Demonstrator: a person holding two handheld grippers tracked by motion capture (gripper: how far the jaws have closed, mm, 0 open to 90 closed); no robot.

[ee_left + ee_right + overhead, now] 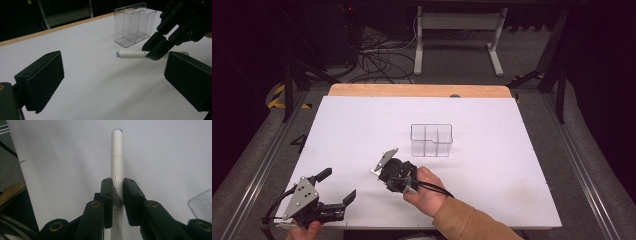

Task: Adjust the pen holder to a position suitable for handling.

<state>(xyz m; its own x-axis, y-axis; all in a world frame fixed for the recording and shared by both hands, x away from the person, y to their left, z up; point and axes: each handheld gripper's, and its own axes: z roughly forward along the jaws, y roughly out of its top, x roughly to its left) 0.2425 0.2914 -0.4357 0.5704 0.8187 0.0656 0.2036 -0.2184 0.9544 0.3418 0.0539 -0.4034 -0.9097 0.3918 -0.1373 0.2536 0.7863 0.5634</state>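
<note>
A white rectangular table top (pixel 492 165) with a strip of pale wood along its far edge carries a clear plastic organiser box (pixel 431 140) divided into compartments, which stands upright a little beyond the middle of the surface. The right gripper (pixel 384 162), black and held in a person's hand (pixel 428 192) with a tan sleeve (pixel 469 222) behind it, sits near the centre of the table, just on the near side of the clear box and slightly toward the left edge. Its jaws are clamped around a slim white cylindrical pen (pixel 117 170) with the words KEY POINTS printed along its barrel; in the right gripper view the pen runs straight out between the two ribbed black pads, its capped end pointing away from the gripper. In the left gripper view the same pen (pixel 131 54) lies roughly level just above the white surface, with the clear box (pixel 133 23) standing behind it. The left gripper (pixel 334 187), topped by a grey three-cornered plate (pixel 301 196), is at the near left corner of the table, well apart from the box; its jaws are spread wide with nothing between them. Beyond the far edge, a grey floor (pixel 387 65) holds tangled cables and the white legs of a stand (pixel 457 35).
</note>
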